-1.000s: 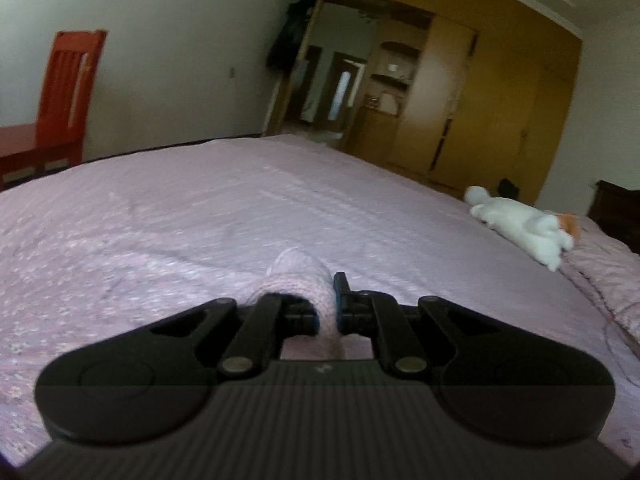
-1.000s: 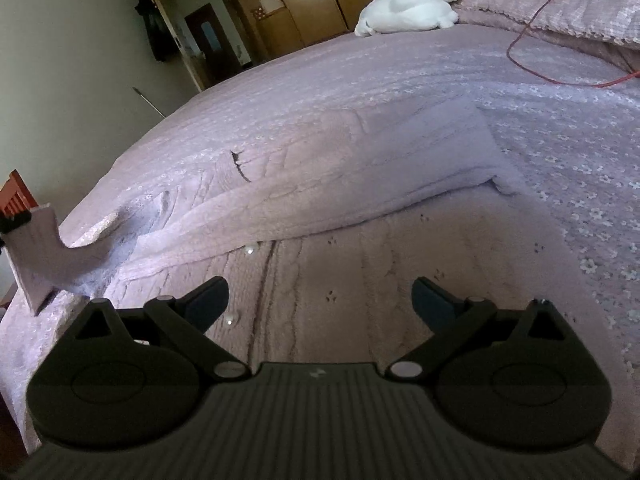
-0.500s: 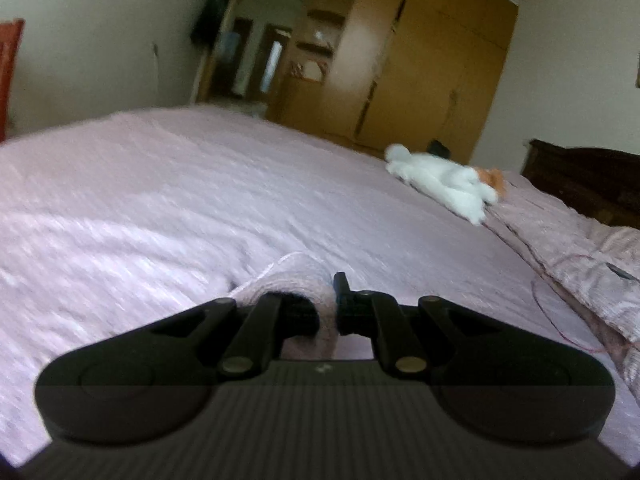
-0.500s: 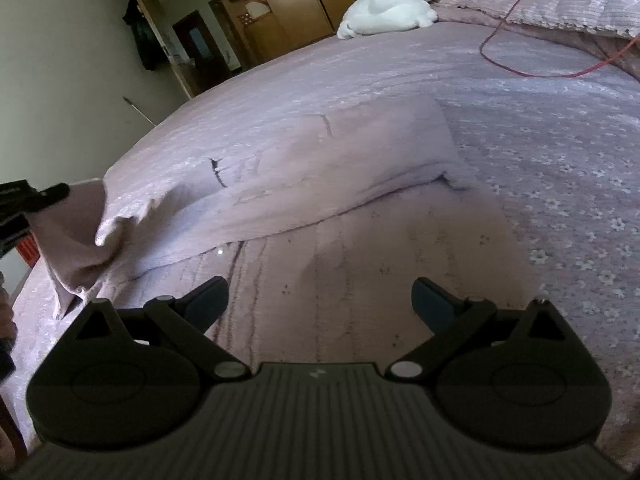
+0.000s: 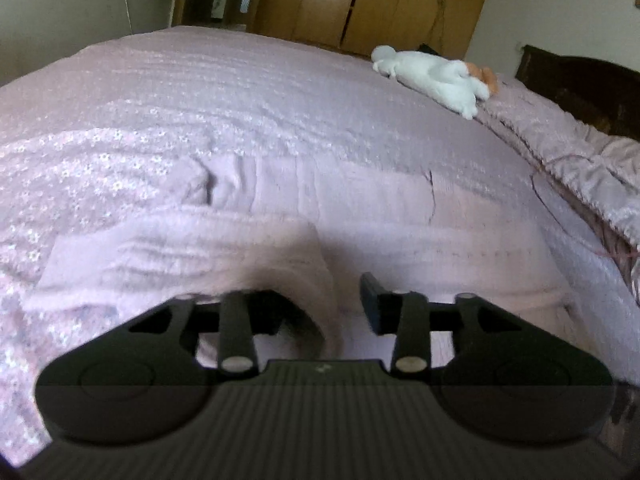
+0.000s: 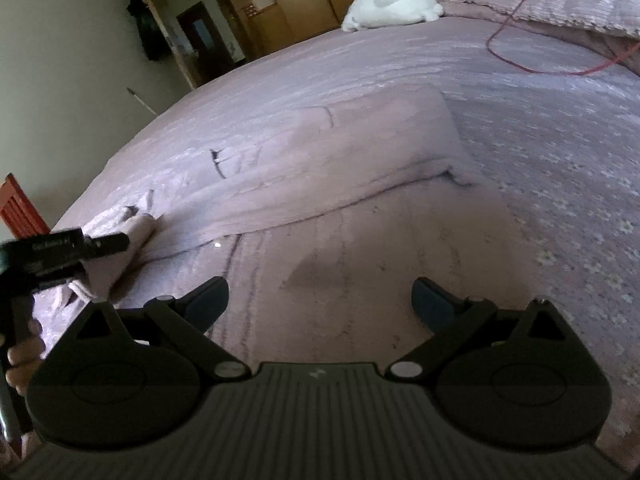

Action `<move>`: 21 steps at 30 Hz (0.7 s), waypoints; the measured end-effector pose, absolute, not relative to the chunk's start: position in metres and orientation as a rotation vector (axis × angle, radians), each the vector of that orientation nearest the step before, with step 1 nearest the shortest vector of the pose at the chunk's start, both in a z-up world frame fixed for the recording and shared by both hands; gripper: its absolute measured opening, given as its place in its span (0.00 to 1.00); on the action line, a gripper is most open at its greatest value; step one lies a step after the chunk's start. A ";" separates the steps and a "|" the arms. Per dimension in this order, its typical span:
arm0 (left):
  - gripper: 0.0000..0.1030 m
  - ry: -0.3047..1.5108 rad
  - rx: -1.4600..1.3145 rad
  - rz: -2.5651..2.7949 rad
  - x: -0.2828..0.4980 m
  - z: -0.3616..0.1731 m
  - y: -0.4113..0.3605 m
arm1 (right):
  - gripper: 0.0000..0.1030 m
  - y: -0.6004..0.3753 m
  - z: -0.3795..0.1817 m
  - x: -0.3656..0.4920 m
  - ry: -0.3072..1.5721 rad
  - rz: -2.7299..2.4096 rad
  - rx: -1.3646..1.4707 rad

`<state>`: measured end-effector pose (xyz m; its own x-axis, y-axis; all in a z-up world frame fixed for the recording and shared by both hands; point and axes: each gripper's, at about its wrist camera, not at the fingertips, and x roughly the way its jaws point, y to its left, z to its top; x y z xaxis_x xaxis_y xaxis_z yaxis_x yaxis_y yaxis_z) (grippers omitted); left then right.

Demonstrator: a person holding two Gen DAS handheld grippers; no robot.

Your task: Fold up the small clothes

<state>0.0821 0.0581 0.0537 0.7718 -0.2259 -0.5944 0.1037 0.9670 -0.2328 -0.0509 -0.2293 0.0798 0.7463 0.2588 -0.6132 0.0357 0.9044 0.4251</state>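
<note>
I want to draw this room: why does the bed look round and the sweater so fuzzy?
Both wrist views use fisheye lenses, bending the bed into a dome. In the left view, the pink sweater is motion-blurred; in the right view, it's dim, with a shadow patch in front of the right claw.

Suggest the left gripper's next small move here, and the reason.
Probably draw the left gripper back off the sleeve: its jaws stand apart, the cuff draped over one finger, already laid across the sweater. The right gripper hovers open.

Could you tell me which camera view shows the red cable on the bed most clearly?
The right wrist view: the red cable loops brightly across the bedspread near the pillow. In the left wrist view it is only a thin dark line at the edge.
</note>
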 end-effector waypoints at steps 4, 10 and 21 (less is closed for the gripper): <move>0.53 0.666 -0.173 -0.169 0.061 0.056 0.065 | 0.98 -0.218 0.088 -0.041 0.729 0.179 0.444; 0.53 0.691 -0.130 -0.117 0.031 0.059 0.085 | 0.98 -0.187 0.097 -0.020 0.780 0.299 0.479; 0.53 0.672 -0.058 0.065 0.005 0.057 0.129 | 0.91 -0.113 0.104 0.041 0.895 0.528 0.574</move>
